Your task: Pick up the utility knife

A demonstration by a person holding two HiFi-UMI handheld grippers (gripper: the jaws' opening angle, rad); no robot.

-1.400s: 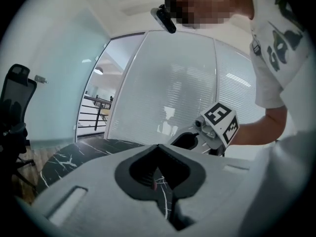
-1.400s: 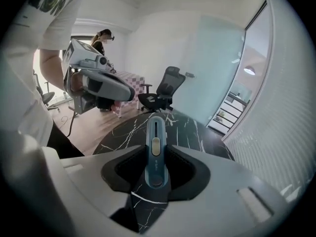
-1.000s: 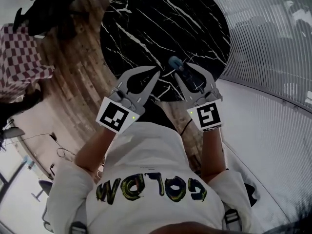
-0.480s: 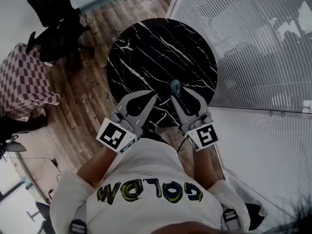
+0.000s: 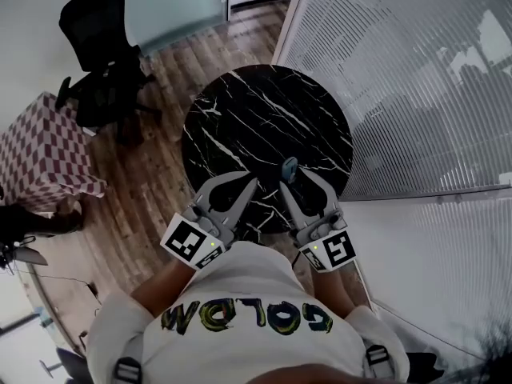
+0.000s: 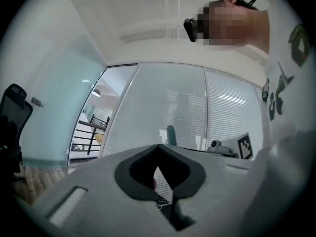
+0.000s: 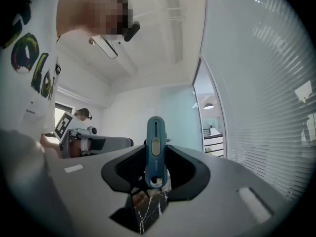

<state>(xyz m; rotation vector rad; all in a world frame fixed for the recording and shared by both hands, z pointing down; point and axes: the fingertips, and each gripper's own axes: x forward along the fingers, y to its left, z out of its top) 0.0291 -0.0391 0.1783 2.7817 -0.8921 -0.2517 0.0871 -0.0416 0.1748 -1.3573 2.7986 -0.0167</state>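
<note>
The utility knife (image 7: 155, 144) is sitting clamped between the jaws of the right gripper (image 5: 294, 179), which are clenching on its teal body. In the right gripper view its long axis is running straight up the middle of the frame. The slider face is looking at the camera, the end with the small hole is lying low between the jaws, and the rounded far end is projecting above the jaw tips against the pale wall. In the head view the knife (image 5: 289, 168) is showing just beyond the right gripper's tips, pointing toward the upper part of the frame and overlapping the lower right portion of the round black marble table (image 5: 264, 102). The left gripper (image 5: 253, 182) is lying just to the left of the right one. Its jaws are meeting at the tips with nothing between them, as the left gripper view confirms. Both grippers are reaching out from the person's white shirt (image 5: 240, 286) at bottom centre of the head view. A wooden floor (image 5: 160, 166) is surrounding the table, a slatted glass wall (image 5: 408, 78) is filling the right side, a black office chair (image 5: 100, 46) is standing at upper left, and a chequered cloth (image 5: 40, 154) is showing at the left edge.
</note>
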